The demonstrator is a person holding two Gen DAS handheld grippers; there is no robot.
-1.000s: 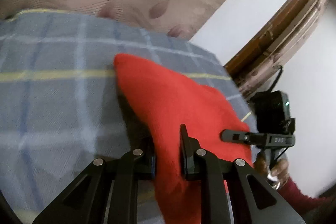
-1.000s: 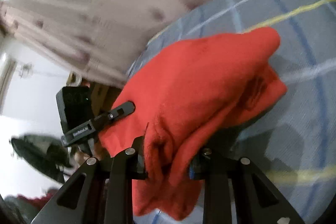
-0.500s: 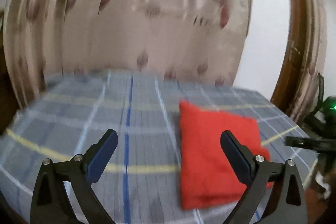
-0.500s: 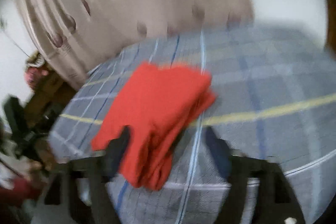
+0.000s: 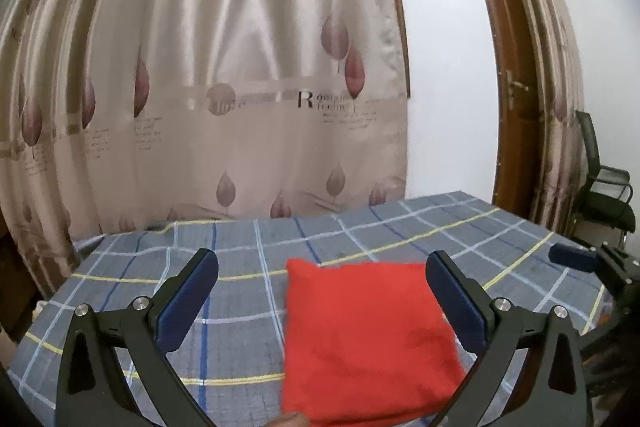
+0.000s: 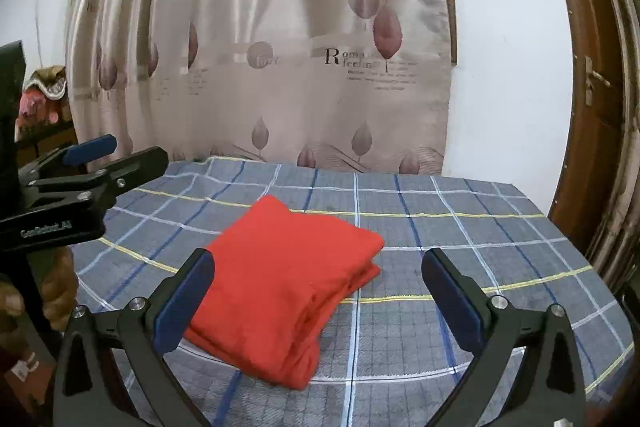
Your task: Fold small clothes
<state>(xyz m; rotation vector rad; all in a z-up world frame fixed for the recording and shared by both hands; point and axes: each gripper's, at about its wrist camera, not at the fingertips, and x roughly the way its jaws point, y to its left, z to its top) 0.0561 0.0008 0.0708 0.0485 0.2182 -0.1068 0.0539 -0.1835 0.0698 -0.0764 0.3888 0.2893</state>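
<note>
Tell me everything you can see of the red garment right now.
The red garment is plain soft knit fabric, folded into a compact rectangle of several layers, edges stacked at its near right side. It lies flat on the blue-grey plaid cloth, near the table's front. Neither open claw touches it.

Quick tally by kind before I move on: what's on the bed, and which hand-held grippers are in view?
Folded red garment: 1
Plaid bedsheet: 1
Hand-held grippers, both open and empty: 2, left hand-held gripper and right hand-held gripper
Total: 4
</note>
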